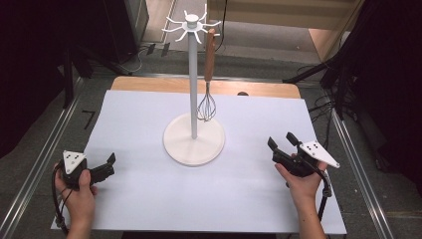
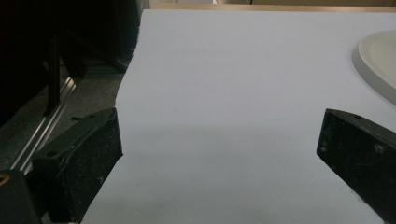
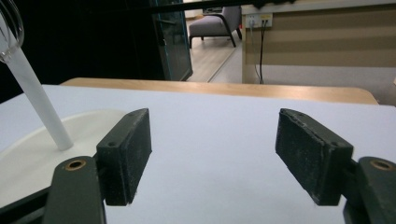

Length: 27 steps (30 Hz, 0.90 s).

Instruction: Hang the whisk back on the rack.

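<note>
Whisk [image 1: 207,107] hangs on the stand [image 1: 193,142], well ahead between my left gripper [image 1: 110,160] and right gripper [image 1: 281,141], both released over bare bench [image 1: 149,199].

Two black hand-held grippers, left gripper [image 1: 105,165] and right gripper [image 1: 281,141], each with grey three-cornered plate bearing dark dots, trailing black cable, flat matte pads [image 3: 131,154], brass-ringed pivots, bare forearms
</note>
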Available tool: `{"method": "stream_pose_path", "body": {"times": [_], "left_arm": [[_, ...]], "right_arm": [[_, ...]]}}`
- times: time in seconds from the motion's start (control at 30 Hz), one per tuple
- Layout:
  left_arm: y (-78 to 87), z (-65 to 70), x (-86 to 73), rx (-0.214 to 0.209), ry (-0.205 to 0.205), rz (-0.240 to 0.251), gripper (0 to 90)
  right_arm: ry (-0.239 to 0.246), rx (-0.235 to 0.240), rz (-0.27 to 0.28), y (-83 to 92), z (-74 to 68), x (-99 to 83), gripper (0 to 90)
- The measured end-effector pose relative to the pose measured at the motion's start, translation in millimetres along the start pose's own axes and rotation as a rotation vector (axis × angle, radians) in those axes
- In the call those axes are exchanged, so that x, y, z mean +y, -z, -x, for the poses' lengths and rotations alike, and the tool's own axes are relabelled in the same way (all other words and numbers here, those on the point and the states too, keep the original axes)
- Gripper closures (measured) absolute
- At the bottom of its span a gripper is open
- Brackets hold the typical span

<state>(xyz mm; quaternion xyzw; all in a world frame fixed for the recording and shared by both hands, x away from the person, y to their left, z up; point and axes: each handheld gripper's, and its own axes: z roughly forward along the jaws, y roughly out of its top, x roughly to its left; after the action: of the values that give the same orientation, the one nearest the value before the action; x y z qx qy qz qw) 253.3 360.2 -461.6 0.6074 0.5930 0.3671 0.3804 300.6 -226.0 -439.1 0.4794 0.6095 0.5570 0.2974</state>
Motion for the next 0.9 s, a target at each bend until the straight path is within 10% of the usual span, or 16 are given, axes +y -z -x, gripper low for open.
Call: {"method": "stream_pose_path", "body": {"times": [0.9], "left_arm": [[0.7, -0.7, 0.0, -0.004, 0.000, 0.001, 0.6]], "right_arm": [[-0.017, -0.142, -0.041, 46.6, 44.7, -36.6, 26.8]]}}
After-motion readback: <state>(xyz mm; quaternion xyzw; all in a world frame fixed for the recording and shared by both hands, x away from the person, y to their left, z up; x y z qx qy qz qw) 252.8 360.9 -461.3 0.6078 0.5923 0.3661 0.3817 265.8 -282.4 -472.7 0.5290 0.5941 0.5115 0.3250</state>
